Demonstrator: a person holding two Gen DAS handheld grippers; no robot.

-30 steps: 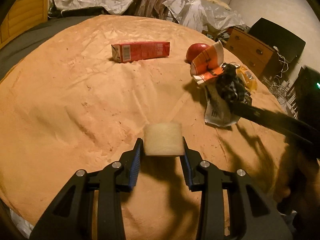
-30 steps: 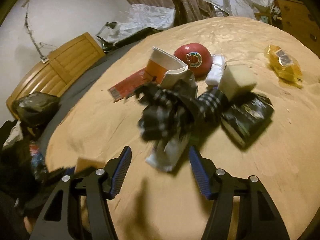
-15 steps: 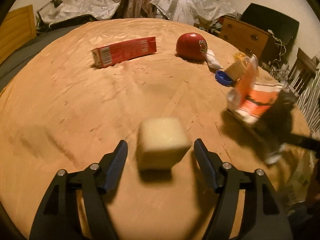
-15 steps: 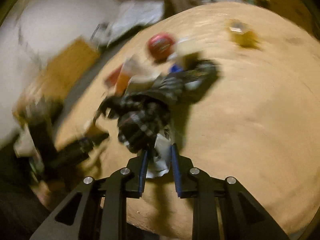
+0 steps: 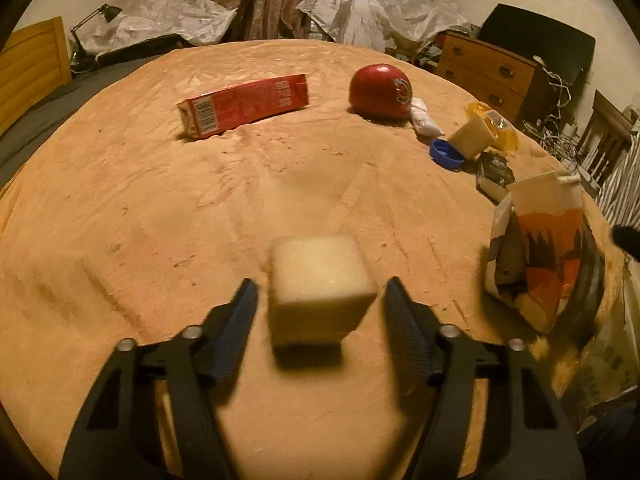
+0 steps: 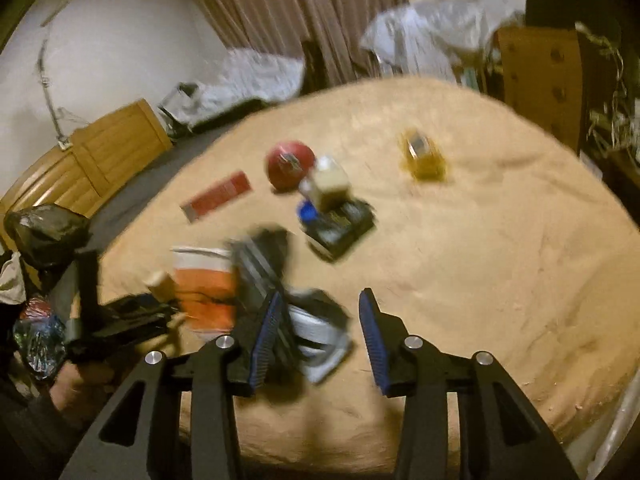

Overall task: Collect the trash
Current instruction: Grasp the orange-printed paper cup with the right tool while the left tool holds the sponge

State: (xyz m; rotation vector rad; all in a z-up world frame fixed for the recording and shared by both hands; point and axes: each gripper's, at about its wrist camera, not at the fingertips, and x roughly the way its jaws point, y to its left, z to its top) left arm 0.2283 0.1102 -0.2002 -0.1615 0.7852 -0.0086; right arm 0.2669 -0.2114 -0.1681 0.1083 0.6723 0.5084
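- The pale sponge block point(image 5: 320, 284), clamped a second ago between the pads of the left gripper point(image 5: 318, 320), has been let go; the jaws are now spread wide and the block sits between them, touched by neither pad.
- The block appears blurred above its own shadow on the orange cloth point(image 5: 160, 208), so it is judged to be loose or just landed; it cannot be told which.
- The right gripper point(image 6: 318, 336), pinched shut on the striped black bag half a second ago, is now released, its jaws apart.
- The striped black bag point(image 6: 260, 268) and a white scrap point(image 6: 320, 344) are seen blurred at the left pad, with the orange paper cup point(image 6: 204, 284) just beside them.
- Both loads are judged dropped together at the near edge; the red carton point(image 5: 244, 104), red ball point(image 5: 380, 90) and yellow wrapper point(image 6: 424, 156) lie well apart, not yet collected.
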